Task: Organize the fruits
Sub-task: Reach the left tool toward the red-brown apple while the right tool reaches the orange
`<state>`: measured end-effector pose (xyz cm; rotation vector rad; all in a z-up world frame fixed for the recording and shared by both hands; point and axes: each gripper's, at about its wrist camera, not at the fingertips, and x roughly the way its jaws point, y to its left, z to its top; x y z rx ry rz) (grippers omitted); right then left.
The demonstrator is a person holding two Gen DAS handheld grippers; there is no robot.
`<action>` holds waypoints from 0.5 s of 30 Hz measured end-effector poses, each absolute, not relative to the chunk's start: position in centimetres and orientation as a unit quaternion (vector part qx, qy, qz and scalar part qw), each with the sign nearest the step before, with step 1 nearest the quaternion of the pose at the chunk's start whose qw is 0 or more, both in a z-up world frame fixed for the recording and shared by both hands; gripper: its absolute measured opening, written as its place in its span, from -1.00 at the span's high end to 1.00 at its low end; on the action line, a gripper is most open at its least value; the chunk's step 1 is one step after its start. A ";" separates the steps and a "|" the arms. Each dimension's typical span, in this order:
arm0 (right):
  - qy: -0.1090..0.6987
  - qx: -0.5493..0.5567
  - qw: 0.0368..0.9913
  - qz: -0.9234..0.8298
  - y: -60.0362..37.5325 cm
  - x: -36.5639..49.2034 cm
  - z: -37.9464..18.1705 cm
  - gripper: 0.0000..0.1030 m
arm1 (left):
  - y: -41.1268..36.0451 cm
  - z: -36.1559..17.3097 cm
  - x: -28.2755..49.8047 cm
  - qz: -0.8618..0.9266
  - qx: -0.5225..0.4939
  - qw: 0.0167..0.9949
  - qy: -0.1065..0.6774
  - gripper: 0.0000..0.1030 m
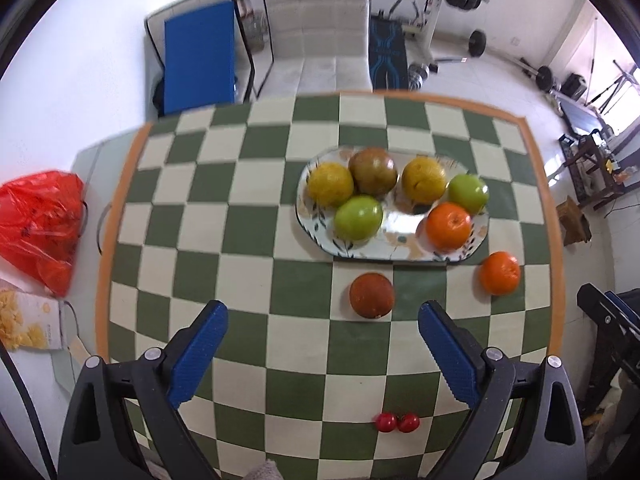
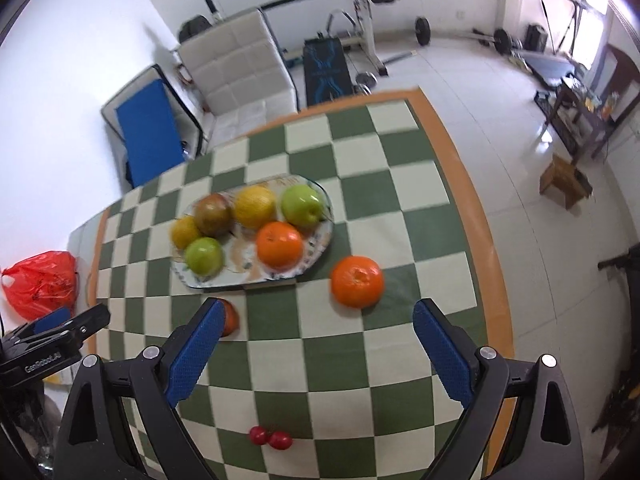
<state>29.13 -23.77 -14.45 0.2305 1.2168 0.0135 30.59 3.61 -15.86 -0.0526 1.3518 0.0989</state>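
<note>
A flowered oval plate on the checkered table holds two yellow fruits, two green apples, a brownish fruit and an orange. Off the plate lie a dark red-brown fruit, a loose orange and two small red cherries. My left gripper is open just short of the red-brown fruit. My right gripper is open, the loose orange just beyond its fingers. Its left finger hides part of the red-brown fruit.
The green-and-cream checkered table has an orange border. A red plastic bag and a snack box lie off its left edge. A white chair, a blue panel and gym equipment stand behind.
</note>
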 end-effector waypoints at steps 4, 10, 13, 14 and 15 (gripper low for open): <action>0.605 0.126 0.786 -0.005 -26.0 32.1 -20.3 -0.88 | 3.5 -20.3 32.2 0.058 -0.037 0.744 0.665 -0.89; 0.661 0.150 0.735 0.002 -26.9 36.2 -28.8 -0.77 | 3.7 -25.7 33.7 0.068 -0.079 0.697 0.710 -0.89; 0.679 0.154 0.718 0.019 -26.4 37.2 -31.7 -0.38 | 3.5 -27.3 33.9 0.064 -0.094 0.685 0.720 -0.89; 0.684 0.144 0.715 0.017 -26.2 37.3 -32.4 -0.32 | 3.4 -27.8 34.0 0.062 -0.096 0.681 0.723 -0.89; 0.683 0.141 0.717 0.023 -26.1 37.3 -32.7 -0.32 | 3.2 -28.3 34.1 0.059 -0.098 0.678 0.726 -0.89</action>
